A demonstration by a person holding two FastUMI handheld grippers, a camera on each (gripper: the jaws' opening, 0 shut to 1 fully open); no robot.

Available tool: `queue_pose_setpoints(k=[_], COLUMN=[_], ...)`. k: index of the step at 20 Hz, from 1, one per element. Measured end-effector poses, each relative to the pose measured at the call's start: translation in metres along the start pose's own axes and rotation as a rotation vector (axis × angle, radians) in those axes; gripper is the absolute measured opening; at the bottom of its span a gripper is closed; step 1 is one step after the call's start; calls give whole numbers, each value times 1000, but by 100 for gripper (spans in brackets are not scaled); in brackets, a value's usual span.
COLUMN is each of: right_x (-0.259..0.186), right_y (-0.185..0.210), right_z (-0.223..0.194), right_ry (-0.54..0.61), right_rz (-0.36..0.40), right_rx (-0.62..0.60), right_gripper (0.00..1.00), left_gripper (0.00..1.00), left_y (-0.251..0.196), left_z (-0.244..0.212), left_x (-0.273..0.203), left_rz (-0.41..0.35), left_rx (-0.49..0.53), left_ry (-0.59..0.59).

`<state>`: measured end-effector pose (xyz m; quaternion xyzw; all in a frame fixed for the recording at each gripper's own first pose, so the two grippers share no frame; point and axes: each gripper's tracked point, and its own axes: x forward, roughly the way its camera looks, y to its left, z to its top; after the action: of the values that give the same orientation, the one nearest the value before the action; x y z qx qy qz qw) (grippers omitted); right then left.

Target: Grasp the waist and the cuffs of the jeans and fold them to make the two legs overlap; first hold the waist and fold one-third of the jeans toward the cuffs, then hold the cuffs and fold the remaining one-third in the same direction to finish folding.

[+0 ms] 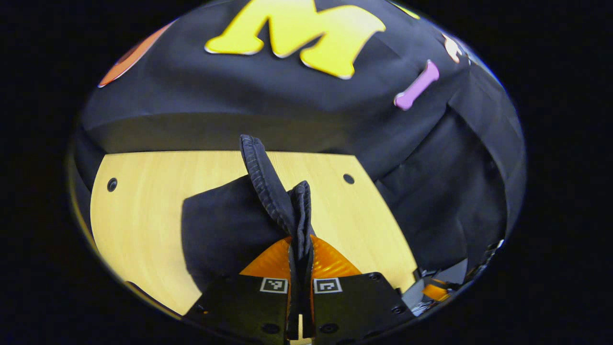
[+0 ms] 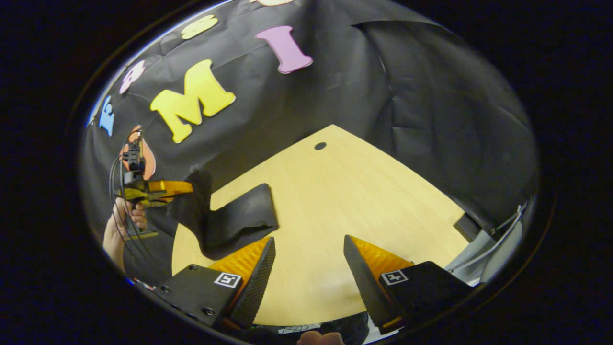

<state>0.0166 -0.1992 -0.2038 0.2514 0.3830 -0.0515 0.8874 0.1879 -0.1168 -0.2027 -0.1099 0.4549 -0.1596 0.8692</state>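
In the left gripper view, the left gripper [image 1: 300, 258] sits low and central with its two fingers pressed together on a bunched, stitched edge of the jeans [image 1: 225, 230]. That pinched band of dark cloth rises out from between the fingers and stands up in two folds, the taller one leaning left and reaching past the far edge of the table [image 1: 143, 201]. Behind and to the left of the fingers, the rest of the jeans spreads as a dark sheet that hangs down onto the pale wooden tabletop. A small round hole [image 1: 348, 178] shows in the table to the far right, and another [image 1: 112, 184] at the far left. In the right gripper view, the right gripper [image 2: 309, 263] is at the bottom with its fingers spread wide apart and nothing between them; bare tabletop [image 2: 364, 201] lies between and beyond them. At the left of this view the left gripper [image 2: 184, 188] is seen farther off, held by a hand [image 2: 125, 221], clamped on one end of the jeans [image 2: 239, 215]. From that grip the cloth drops and then lies across the table's left part, just beyond the right gripper's left finger [image 2: 256, 268]. A round hole [image 2: 320, 145] marks the table's far edge.
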Motion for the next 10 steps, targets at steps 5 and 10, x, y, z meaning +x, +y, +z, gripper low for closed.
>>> queue_pose_setpoints(k=[5,10], right_x=[-18,-7], right_y=[-52,-35], right_z=[-4,9], right_ry=[35,49], right_rz=[-113,-95], right_rx=[-23,-105], right_gripper=[90,90], left_gripper=[6,33], left_y=[27,59], left_z=[-54,-52], left_x=[87,86], left_rz=[176,256], left_rx=[82,120], left_ry=[86,120])
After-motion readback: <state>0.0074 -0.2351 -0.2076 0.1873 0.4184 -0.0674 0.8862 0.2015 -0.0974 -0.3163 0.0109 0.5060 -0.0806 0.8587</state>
